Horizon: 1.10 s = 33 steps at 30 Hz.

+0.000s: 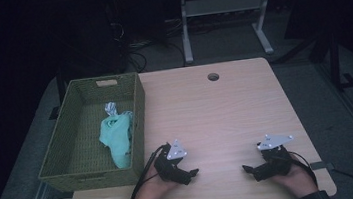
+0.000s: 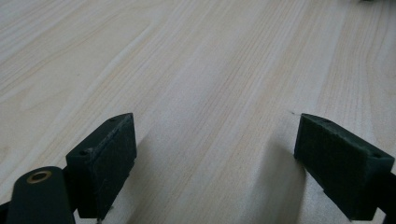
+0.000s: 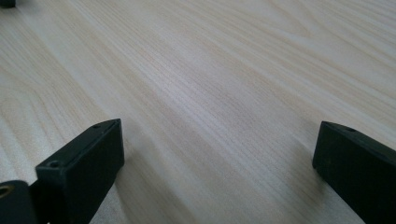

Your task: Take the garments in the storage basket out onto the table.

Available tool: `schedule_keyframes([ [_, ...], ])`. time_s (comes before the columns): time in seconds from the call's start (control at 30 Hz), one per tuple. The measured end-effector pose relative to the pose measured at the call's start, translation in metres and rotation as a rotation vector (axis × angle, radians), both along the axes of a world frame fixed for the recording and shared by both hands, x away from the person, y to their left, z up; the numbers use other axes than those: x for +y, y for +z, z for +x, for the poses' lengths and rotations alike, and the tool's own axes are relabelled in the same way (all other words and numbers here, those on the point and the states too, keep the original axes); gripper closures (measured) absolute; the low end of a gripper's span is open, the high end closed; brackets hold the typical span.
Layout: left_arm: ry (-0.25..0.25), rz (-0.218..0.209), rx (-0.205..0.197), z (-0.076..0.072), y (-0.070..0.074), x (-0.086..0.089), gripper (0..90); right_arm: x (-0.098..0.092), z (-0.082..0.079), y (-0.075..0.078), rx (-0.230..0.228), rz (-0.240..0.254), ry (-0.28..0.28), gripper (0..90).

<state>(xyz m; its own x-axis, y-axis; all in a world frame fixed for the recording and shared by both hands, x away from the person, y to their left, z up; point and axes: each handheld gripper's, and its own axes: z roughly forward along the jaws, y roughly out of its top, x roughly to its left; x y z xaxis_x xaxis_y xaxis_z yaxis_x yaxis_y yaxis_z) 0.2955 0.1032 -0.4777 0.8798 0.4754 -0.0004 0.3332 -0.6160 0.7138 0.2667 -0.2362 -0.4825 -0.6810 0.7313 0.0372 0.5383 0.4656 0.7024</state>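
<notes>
Left tongs (image 1: 193,172) and right tongs (image 1: 247,169) are resting apart on the wooden surface (image 1: 216,110), both gaping wide, gripping nothing; a green cloth (image 1: 117,136) is lying inside the woven basket (image 1: 63,142).

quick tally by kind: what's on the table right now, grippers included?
Woven basket: 1
Mint-green cloth, lying in the basket: 1
White patterned cloth, in the basket behind the green one: 1
Grippers, both open on the bare table: 2, left gripper and right gripper
Total: 5
</notes>
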Motion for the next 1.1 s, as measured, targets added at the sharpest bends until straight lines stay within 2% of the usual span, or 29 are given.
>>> schedule_keyframes([
  [0.27,0.024,-0.004,-0.001,0.000,0.000,-0.002,12.2,0.000,0.000,0.000,0.000,0.000,0.005,1.7],
  [0.63,0.015,0.046,0.020,0.002,0.005,-0.001,12.8,0.000,0.001,0.000,-0.003,0.003,0.007,1.7],
  [0.7,0.014,0.052,0.011,0.002,0.006,-0.001,12.9,0.000,0.001,0.000,-0.003,0.003,0.007,1.7],
  [0.97,0.027,0.020,0.014,0.005,0.011,0.002,12.9,0.001,0.002,0.000,0.000,0.003,0.008,1.7],
  [1.1,0.025,0.020,0.017,0.004,0.013,0.002,12.9,0.001,0.002,0.000,0.002,0.004,0.007,1.7],
])
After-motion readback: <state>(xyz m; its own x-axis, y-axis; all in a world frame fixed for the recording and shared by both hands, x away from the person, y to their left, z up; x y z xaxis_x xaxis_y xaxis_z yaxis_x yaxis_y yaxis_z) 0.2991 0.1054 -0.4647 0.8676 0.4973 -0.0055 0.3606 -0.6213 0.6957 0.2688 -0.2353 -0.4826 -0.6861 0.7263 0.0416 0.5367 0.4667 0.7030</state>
